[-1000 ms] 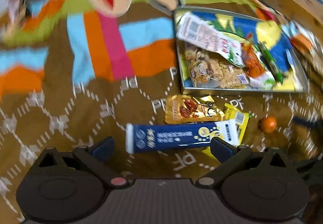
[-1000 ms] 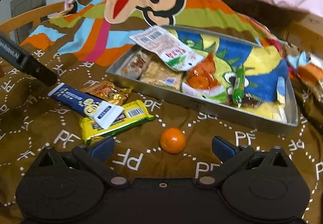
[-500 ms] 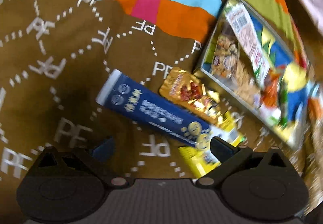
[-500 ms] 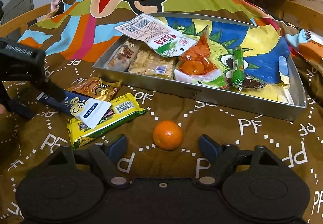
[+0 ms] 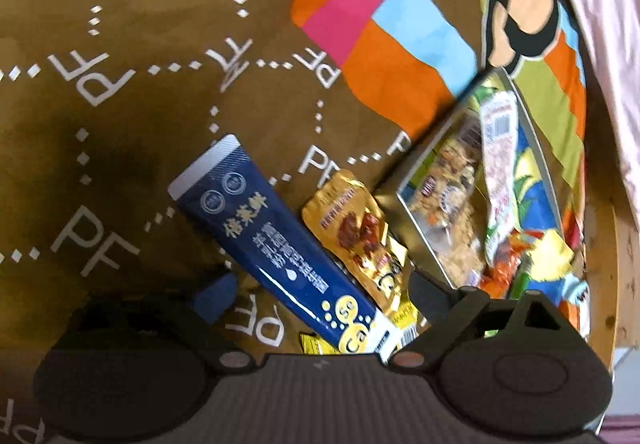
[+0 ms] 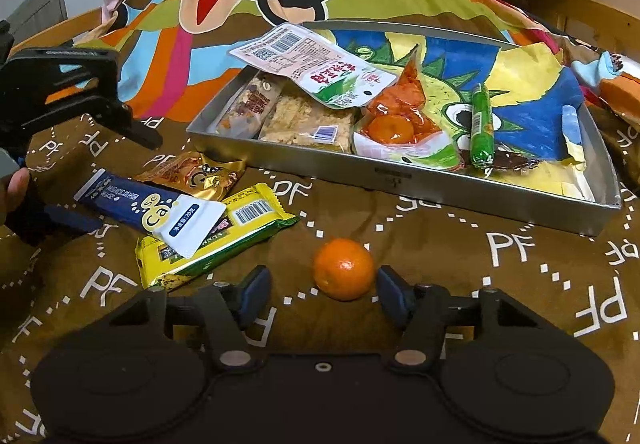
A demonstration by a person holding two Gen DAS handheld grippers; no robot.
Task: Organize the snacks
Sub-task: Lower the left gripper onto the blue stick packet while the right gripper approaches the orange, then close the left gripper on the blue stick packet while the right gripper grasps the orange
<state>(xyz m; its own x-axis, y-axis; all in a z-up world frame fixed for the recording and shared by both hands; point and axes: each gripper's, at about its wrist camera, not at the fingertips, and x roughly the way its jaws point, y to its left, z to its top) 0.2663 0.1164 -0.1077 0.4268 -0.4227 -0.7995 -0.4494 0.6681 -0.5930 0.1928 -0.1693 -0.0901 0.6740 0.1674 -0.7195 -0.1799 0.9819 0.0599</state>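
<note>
Tangerine (image 6: 344,269) shows only in right wrist view, between closing gripper (image 6: 322,294) fingers.

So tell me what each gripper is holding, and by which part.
Nothing yet. The right gripper, jaws just closing, straddles the orange with only one pad near it. The left gripper stands open over the blue packet.

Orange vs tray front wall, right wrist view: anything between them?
Nothing. In the right wrist view only bare brown blanket lies between the orange and the tray.

loose packets (image 6: 188,212) lie left of the tray (image 6: 400,180), mandarin (image 6: 344,269) before it.
</note>
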